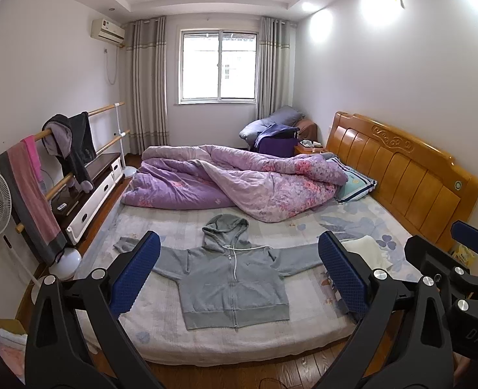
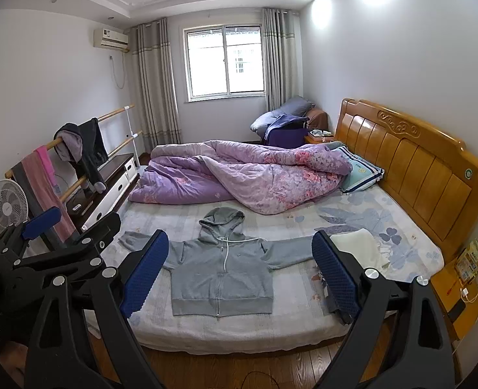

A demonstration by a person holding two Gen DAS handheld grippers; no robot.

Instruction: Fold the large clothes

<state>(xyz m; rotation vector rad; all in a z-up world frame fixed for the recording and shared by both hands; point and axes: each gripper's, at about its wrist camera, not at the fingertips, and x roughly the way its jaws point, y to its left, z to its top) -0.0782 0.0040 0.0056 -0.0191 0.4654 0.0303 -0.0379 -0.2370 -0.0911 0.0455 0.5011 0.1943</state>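
A grey zip-up cotton hoodie (image 1: 231, 275) (image 2: 221, 267) lies flat, sleeves spread, near the bed's (image 1: 206, 337) foot edge. Left gripper (image 1: 239, 272) and right gripper (image 2: 240, 267) hover above, jaws wide apart, holding nothing.

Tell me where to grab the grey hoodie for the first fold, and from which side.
Take the grey hoodie by its sleeve cuffs, each gripper from its own side: left gripper on the cuff near the bed's left edge, right gripper on the opposite cuff. It lies flat, front up, zipped, sleeves spread straight out, so the cuffs are probably the easiest free ends.
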